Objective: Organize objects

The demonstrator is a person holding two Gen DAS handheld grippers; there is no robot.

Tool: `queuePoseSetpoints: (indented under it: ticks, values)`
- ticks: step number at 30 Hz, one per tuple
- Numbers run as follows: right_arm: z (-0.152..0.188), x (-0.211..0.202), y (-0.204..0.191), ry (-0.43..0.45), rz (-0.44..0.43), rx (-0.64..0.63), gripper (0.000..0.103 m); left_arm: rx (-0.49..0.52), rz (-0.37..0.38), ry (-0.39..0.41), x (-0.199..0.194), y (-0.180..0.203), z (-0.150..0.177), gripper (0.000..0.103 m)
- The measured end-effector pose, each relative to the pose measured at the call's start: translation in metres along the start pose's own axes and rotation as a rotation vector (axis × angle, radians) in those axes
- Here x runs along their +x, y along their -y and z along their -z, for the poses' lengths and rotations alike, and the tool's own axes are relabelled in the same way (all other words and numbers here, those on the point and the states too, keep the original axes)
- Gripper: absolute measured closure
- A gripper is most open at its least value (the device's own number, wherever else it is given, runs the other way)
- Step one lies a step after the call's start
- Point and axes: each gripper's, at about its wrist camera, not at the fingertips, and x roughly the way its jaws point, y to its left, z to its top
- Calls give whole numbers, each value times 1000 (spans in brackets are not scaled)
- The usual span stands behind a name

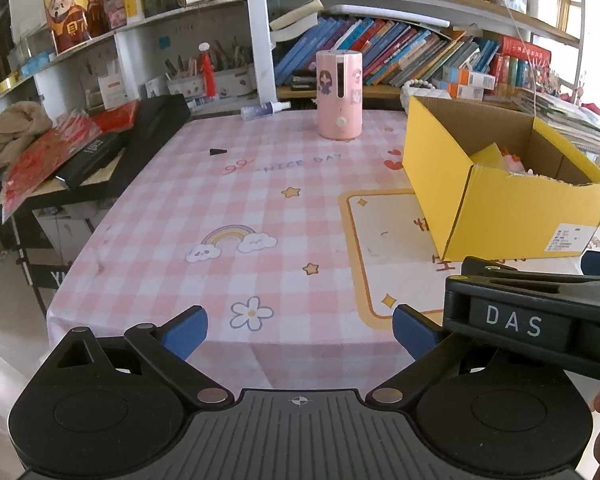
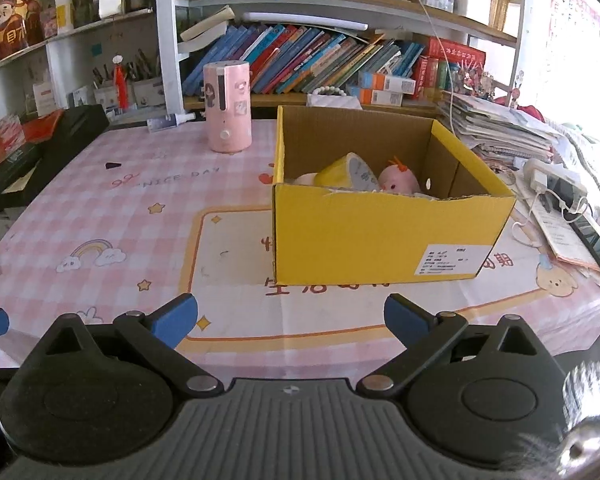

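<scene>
On the far left of my left-hand view, a black case [image 1: 96, 152] lies on a side stand with red packets [image 1: 40, 156] heaped on it, just off the edge of the pink checked tablecloth [image 1: 172, 216]. Moving right, a small black cap [image 1: 217, 151] sits alone on the cloth, and beyond it a pink cylinder [image 1: 339, 94] with a cartoon girl sticker stands upright near the table's back edge, with a small spray bottle [image 1: 265, 109] lying on its side just behind and to its left. My left claw [image 1: 300, 330] hovers low over the near edge of the table, its blue-tipped fingers [image 1: 186, 330] spread wide with nothing between them. To the right of that, the yellow cardboard box [image 1: 496, 216] stands open on the cloth, and my right tool's black body crosses the lower right corner of this view. Seen from my right wrist, the box [image 2: 364, 236] sits straight ahead, a white label on its near wall; inside it lie a yellow roll of tape [image 2: 350, 172] tilted against a pink plush toy [image 2: 398, 180]. My right claw [image 2: 291, 316] is likewise released, fingers [image 2: 404, 320] wide apart and holding nothing, short of the box. Farther right, a stack of papers [image 2: 500, 128] and a phone [image 2: 594, 242] lie near the table's edge.
</scene>
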Motion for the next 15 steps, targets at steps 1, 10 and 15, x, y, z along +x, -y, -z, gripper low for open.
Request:
queuePoseSetpoints:
  ticks: [1,10,15]
  values:
    - [0,0,-1,0,0,-2,1,1,-2,-1,0,0,0,3]
    - [1,-1,-3,4,-11,-3,0,-16,9,-18,-2,-4,2,3]
    - [1,-2,-4,9,-14,-4,0,-24,12,-21,-2,-5,2,3]
